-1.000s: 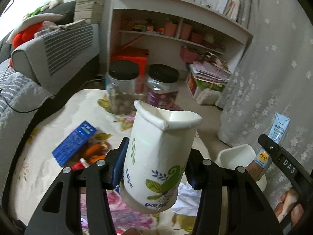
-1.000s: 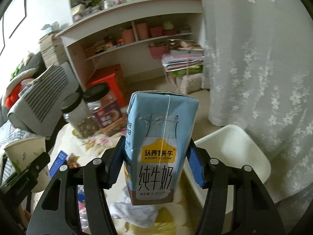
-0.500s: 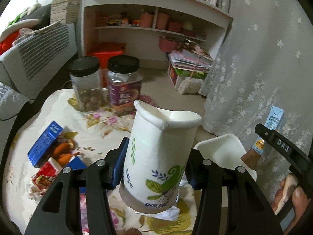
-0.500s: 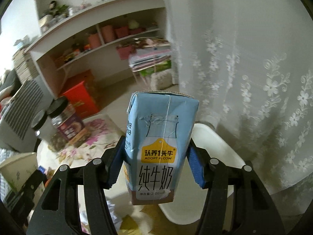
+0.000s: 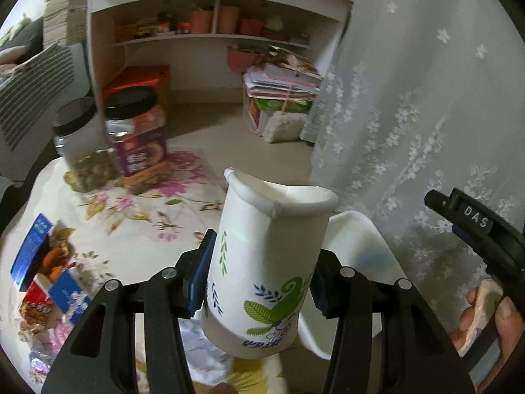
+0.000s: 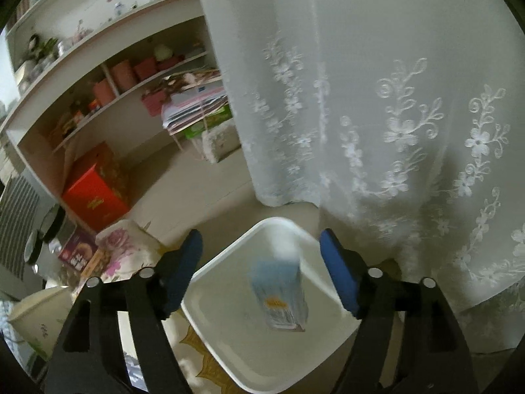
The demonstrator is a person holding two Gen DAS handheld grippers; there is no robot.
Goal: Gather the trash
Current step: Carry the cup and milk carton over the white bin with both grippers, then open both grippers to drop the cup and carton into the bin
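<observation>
The left gripper [image 5: 259, 282], a black two-finger tool with blue pads, is clamped partway closed on a white paper cup printed with green and blue leaves [image 5: 269, 262]; both pads press on the cup's sides and its rim is creased into an angular shape. The cup stands nearly upright between the fingers, above the edge of a round table covered with a cream floral cloth [image 5: 131, 229]. The right gripper [image 6: 261, 272] has its jaws opening, and its blue pads stand wide apart with nothing pressed between them. Below them a light blue milk carton with a yellow mark on its face [image 6: 279, 292], blurred, sits loose inside a white square plastic bin [image 6: 210, 321], touching neither pad; its lettering cannot be read here. In the left wrist view the right gripper's black body carries white letters reading "DAS", and a hand [image 5: 492, 321] grips its handle at the right edge. On the table, well apart from the cup, stand two clear jars with black lids [image 5: 108, 138], one with a purple label whose writing is too blurred to read, and near the left edge lie a flat blue box [image 5: 29, 252] and red and blue snack wrappers [image 5: 52, 298]. A white embroidered lace curtain [image 6: 377, 115] hangs behind the bin.
</observation>
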